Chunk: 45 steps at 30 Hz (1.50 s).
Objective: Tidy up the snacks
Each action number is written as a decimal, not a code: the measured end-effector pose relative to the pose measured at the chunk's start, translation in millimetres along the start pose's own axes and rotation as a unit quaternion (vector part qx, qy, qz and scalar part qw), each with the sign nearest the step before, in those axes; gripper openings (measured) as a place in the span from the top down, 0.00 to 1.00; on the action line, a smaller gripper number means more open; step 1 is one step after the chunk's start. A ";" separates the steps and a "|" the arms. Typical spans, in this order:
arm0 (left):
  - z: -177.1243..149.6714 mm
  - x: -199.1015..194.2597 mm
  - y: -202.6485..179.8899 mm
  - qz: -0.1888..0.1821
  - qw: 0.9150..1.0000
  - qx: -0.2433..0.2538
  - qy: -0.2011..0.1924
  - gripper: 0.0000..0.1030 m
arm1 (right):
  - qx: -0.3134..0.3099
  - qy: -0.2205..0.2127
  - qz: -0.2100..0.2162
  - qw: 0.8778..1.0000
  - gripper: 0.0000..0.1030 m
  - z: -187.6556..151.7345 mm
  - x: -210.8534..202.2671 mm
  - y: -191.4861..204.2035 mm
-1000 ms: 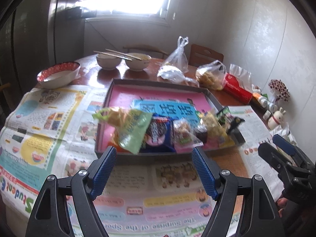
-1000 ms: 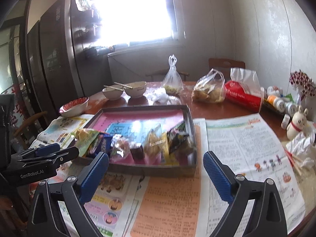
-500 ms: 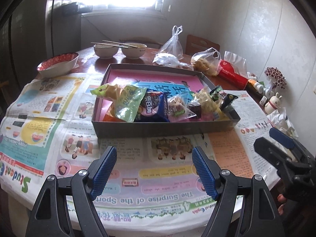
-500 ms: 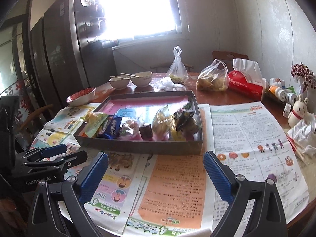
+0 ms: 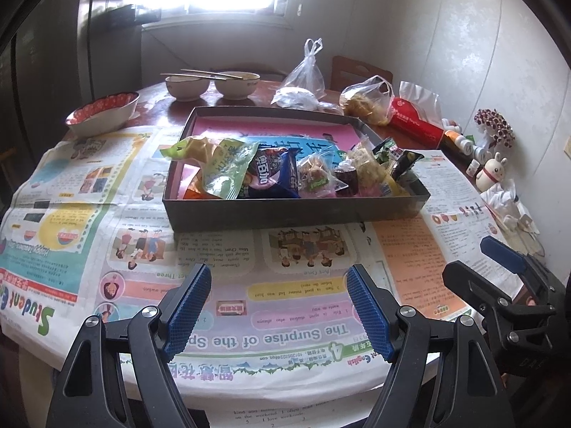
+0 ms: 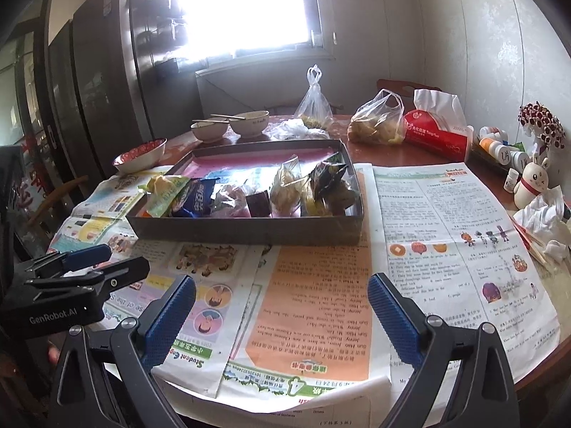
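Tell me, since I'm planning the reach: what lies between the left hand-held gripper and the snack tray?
Only flat newspaper covering the table; nothing stands between the left hand-held gripper and the snack tray, as the left wrist view shows.

Shallow dark cardboard tray (image 5: 296, 210) with pink lining sits mid-tabletop on spread newspapers (image 5: 228, 271); crinkled snack packets (image 5: 285, 174) are piled along its near wall. Left gripper (image 5: 278, 306) hangs open over the near edge, nothing between its blue pads.

Ahead of the jaws there is one dark tray (image 5: 296, 210) with about seven snack packets (image 5: 271, 174). Behind it stand three bowls (image 5: 187, 87), two tied plastic bags (image 5: 367, 101) and one red tissue pack (image 5: 415, 126).
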<state>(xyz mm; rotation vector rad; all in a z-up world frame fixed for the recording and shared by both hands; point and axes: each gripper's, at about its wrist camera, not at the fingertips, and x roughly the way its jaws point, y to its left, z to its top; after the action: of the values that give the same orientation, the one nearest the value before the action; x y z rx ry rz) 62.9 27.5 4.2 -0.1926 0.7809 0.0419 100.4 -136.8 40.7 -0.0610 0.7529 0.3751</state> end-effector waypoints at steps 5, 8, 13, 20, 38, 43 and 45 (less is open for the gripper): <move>-3.0 -0.8 0.9 0.005 1.000 0.001 0.003 0.23 | 0.002 0.001 -0.002 1.000 0.05 -1.7 0.9 0.2; -5.2 -0.6 0.8 0.006 1.000 0.001 0.005 0.23 | -0.001 0.001 -0.003 1.000 0.05 -2.6 0.9 1.2; -9.0 1.2 0.2 0.007 1.000 0.004 0.012 0.23 | -0.003 0.003 -0.003 1.000 0.05 -3.5 1.1 2.6; -9.4 1.7 0.3 0.007 1.000 0.005 0.013 0.23 | -0.009 0.008 -0.001 1.000 0.05 -5.1 4.2 5.2; -10.9 6.5 0.4 0.013 1.000 0.006 0.021 0.23 | -0.010 0.011 -0.003 1.000 0.05 -6.7 6.1 5.9; -10.9 6.1 0.3 0.014 1.000 0.006 0.021 0.23 | -0.010 0.011 -0.003 1.000 0.05 -6.7 6.0 6.0; -10.9 6.2 0.4 0.014 1.000 0.007 0.021 0.23 | -0.010 0.011 -0.003 1.000 0.05 -6.7 6.1 6.4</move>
<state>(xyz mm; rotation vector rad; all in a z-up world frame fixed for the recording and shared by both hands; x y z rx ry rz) 59.7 25.6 -7.7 -0.1707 0.8262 0.0587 97.8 -130.2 32.1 -0.0867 0.7699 0.3764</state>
